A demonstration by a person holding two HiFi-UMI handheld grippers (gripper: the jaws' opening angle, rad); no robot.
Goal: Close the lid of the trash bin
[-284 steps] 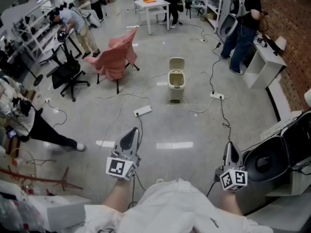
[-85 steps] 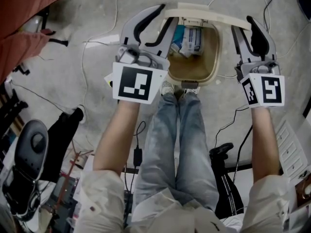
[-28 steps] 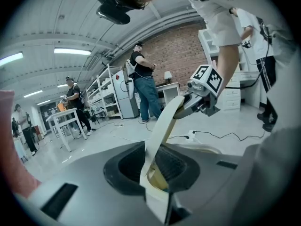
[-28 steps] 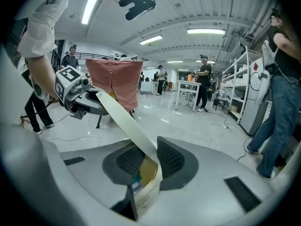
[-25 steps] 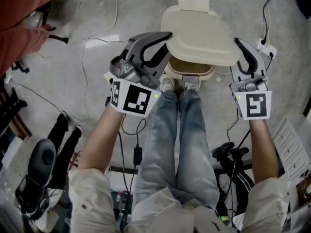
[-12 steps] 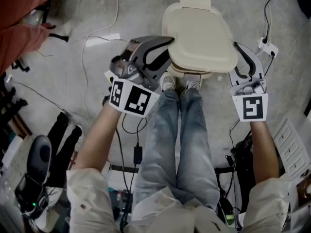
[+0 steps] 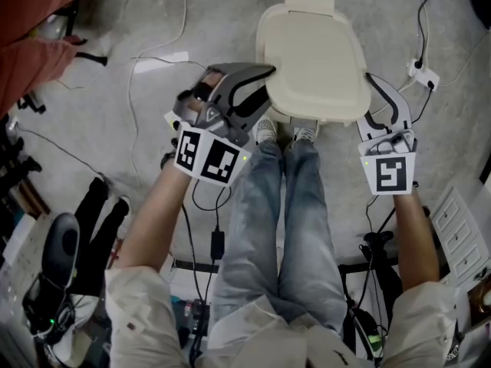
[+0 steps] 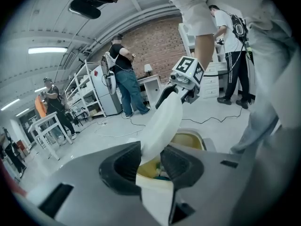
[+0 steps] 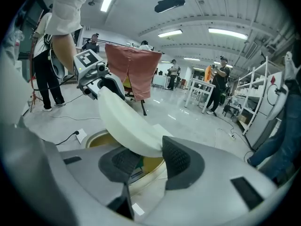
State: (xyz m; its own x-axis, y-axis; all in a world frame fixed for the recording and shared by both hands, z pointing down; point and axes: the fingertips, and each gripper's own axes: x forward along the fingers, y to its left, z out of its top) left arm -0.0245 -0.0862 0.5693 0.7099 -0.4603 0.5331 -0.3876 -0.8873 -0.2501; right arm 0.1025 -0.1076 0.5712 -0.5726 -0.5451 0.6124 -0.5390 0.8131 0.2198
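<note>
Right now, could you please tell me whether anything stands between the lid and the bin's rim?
Nothing visible does. The lid is tilted above the bin rim, and the contents lie below it. The left gripper and right gripper, jaws having just been opening, straddle only the lid's side edges.

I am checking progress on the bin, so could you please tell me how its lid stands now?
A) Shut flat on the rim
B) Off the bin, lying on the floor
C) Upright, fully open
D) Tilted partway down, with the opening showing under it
D: in the left gripper view the lid slants over the bin, whose yellowish inside shows beneath it.
</note>
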